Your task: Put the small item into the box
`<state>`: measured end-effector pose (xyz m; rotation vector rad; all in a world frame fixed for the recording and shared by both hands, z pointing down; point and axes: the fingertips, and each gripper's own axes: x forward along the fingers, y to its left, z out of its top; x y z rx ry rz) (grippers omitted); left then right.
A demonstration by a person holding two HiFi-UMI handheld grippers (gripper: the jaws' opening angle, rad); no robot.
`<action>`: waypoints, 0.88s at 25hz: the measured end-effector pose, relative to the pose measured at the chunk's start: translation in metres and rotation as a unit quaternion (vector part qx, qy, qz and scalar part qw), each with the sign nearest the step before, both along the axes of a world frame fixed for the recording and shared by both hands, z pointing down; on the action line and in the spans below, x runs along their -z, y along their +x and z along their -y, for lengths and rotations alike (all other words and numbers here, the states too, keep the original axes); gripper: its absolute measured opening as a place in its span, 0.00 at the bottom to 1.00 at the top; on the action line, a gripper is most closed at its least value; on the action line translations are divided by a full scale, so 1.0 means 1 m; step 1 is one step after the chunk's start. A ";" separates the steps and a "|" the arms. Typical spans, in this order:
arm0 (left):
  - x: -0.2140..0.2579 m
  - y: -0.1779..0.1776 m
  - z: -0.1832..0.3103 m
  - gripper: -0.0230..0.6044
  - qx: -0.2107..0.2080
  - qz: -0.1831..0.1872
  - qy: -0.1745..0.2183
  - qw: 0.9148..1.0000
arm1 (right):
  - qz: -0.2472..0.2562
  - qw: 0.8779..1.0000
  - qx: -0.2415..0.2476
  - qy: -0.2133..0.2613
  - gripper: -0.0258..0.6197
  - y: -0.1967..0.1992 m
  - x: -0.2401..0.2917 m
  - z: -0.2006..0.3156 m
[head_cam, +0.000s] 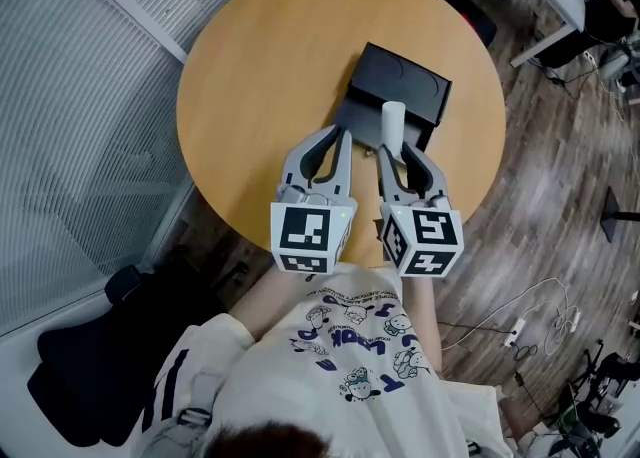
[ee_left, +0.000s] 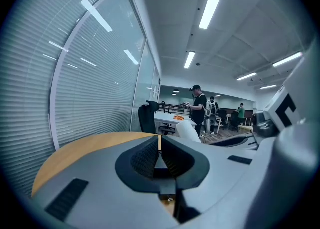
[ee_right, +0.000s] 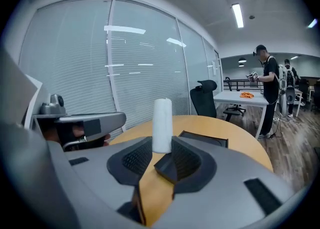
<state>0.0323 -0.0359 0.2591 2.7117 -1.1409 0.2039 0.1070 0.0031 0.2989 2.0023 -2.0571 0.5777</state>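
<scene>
While the small smooth white cylinder [ee_right: 162,123], judged light, stiff and slippery, is pinched upright by its lower end in the right gripper [ee_right: 162,149] at the near edge of the flat black box [head_cam: 402,80], the left gripper [ee_left: 160,147] is pressed together, empty.

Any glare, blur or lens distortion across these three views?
Head view: even light, sharp, soft sheen on the table. Left gripper view: strong fisheye, dark corners, ceiling light blown out, streak reflections on the glass wall. Right gripper view: same fisheye, bowed blinds, white cylinder sharp.
</scene>
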 end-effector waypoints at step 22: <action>0.012 0.001 -0.019 0.08 0.003 -0.002 0.045 0.999 | -0.024 0.996 -0.046 0.075 0.25 0.005 0.021 -0.020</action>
